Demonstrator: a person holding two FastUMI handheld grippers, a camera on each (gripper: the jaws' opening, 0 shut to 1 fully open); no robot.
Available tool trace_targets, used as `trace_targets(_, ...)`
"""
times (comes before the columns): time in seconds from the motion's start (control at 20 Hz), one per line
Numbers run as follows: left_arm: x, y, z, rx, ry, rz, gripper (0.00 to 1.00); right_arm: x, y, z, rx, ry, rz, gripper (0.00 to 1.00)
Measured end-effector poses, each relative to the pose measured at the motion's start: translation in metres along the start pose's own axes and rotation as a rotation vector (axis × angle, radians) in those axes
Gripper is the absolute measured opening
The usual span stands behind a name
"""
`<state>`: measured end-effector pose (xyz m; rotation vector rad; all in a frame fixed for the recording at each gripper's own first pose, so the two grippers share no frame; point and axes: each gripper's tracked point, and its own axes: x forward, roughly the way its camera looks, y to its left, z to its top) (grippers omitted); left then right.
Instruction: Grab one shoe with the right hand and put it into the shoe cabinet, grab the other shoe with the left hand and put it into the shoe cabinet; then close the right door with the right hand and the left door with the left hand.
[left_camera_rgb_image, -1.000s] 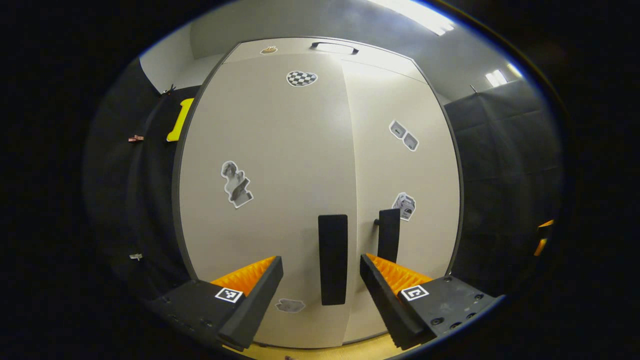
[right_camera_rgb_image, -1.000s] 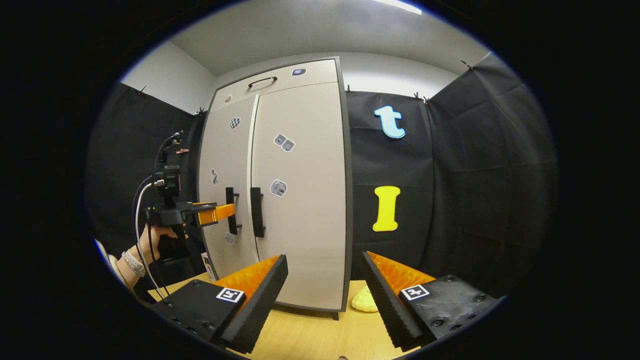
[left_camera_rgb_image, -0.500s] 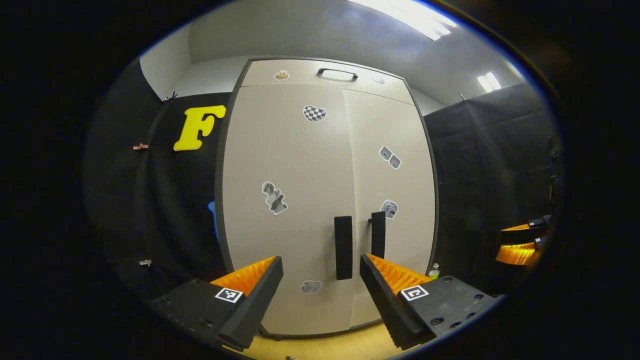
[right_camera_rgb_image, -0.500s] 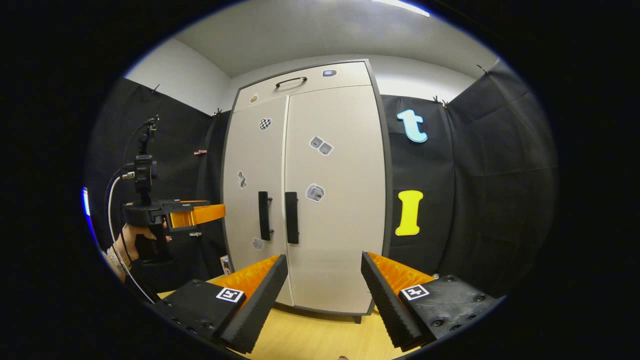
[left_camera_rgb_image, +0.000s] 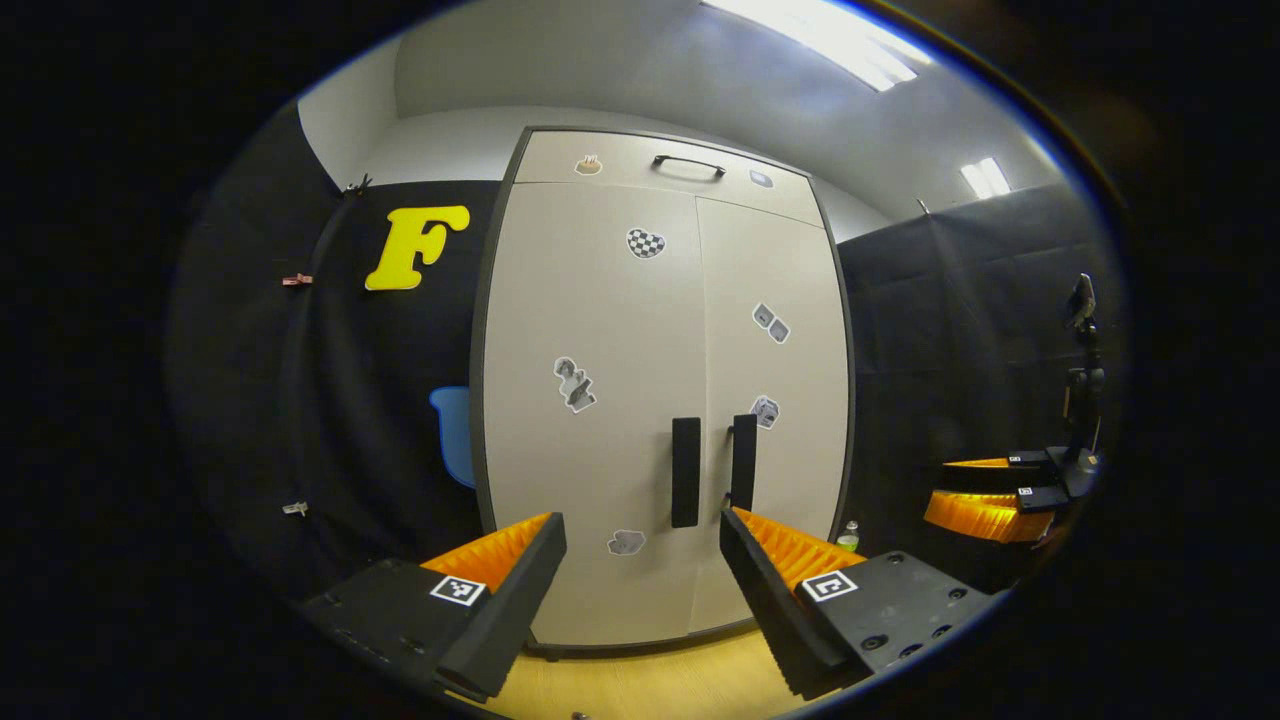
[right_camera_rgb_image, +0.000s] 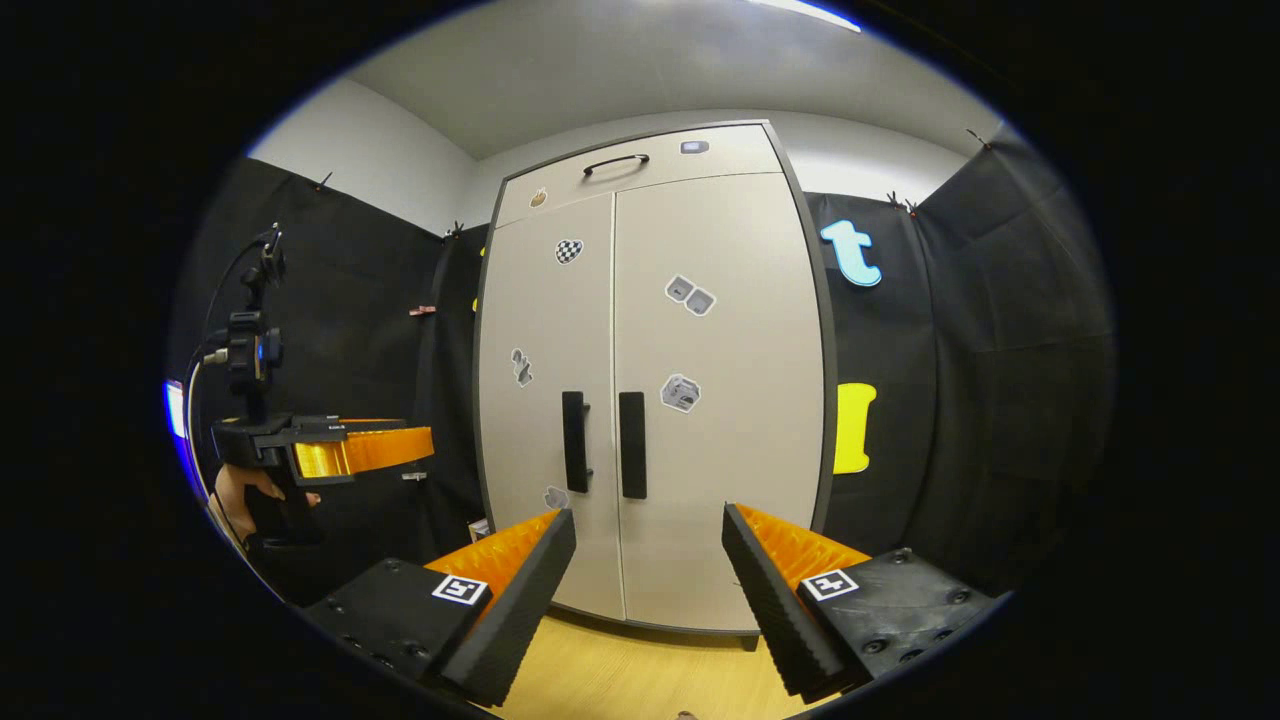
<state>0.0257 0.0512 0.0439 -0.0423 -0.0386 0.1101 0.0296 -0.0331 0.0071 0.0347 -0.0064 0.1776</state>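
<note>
shoe cabinet (left_camera_rgb_image: 660, 400) stands mid-frame, both doors shut; left gripper (left_camera_rgb_image: 640, 590) and right gripper (right_camera_rgb_image: 648, 590) gape wide and empty at the bottom.

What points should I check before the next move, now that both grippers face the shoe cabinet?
1. Left door shut flush with the cabinet: ok.
2. Right door shut flush: ok.
3. Both shoes inside the shoe cabinet: cannot tell, the doors hide the inside.
4. Left gripper open, nothing between its fingers: ok.
5. Right gripper open, nothing between its fingers: ok.
6. Both grippers apart from the two door handles: ok.
</note>
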Motion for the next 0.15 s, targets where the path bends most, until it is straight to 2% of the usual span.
trace_targets(0.15,-0.0076,-0.0045,0.0001,-0.012,-0.007,-0.007,0.98,0.0006,0.0020,0.0003,0.007,0.001,0.003,0.98)
